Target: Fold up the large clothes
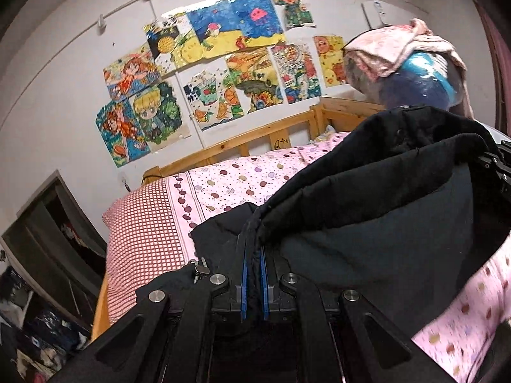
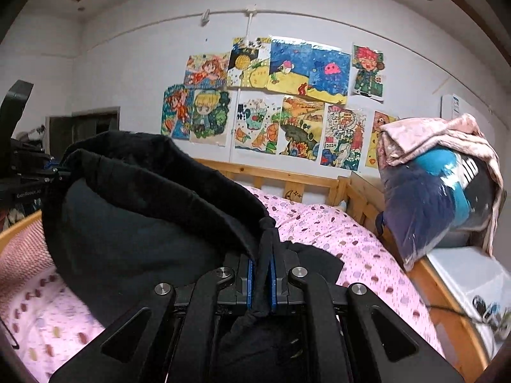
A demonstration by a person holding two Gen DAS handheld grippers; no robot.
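Observation:
A large black padded garment [image 1: 383, 210] hangs lifted above the bed, stretched between my two grippers. My left gripper [image 1: 254, 255] is shut on its edge, with black fabric pinched between the blue pads. My right gripper [image 2: 260, 268] is shut on another edge of the same garment [image 2: 143, 207], which drapes to the left. The right gripper shows at the right edge of the left wrist view [image 1: 498, 166]. The left gripper shows at the left edge of the right wrist view [image 2: 28, 178]. The lower part of the garment is hidden below both views.
A bed with a pink apple-print sheet [image 2: 335, 233] and wooden frame [image 2: 287, 175] lies below. A red checked pillow [image 1: 143, 223] is at its left end. A bagged bundle with pink cloth [image 2: 440, 185] sits on the right rail. Drawings [image 2: 281, 102] cover the wall.

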